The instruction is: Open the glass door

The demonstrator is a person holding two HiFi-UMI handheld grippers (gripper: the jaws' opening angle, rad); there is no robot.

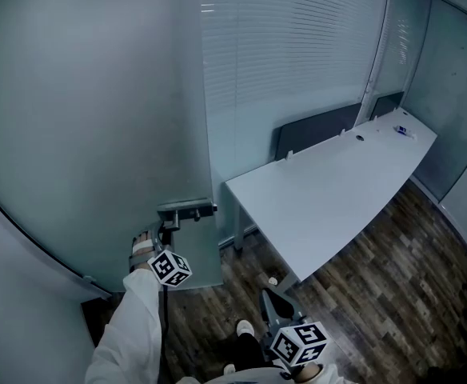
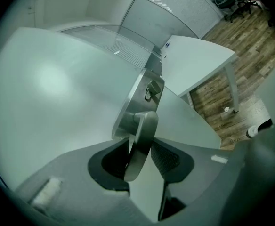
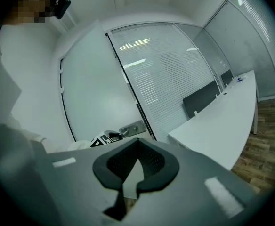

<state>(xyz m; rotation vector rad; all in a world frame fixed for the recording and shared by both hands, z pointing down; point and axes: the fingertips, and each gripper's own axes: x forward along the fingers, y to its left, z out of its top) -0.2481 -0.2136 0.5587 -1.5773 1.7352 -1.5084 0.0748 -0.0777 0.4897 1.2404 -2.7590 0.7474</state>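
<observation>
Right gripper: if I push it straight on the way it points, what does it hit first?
Probably the frosted glass door, at its edge by the silver metal lock plate; how far ahead is unclear.

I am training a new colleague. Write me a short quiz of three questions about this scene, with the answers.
1. True or false: the left tool is closed on the door handle.
2. What stands between the jaws of the right tool? A) the handle B) a pen C) nothing
3. Fill in: the floor under the desk shows a ____ plank pattern.
Key: 1 true; 2 C; 3 wood.
</observation>
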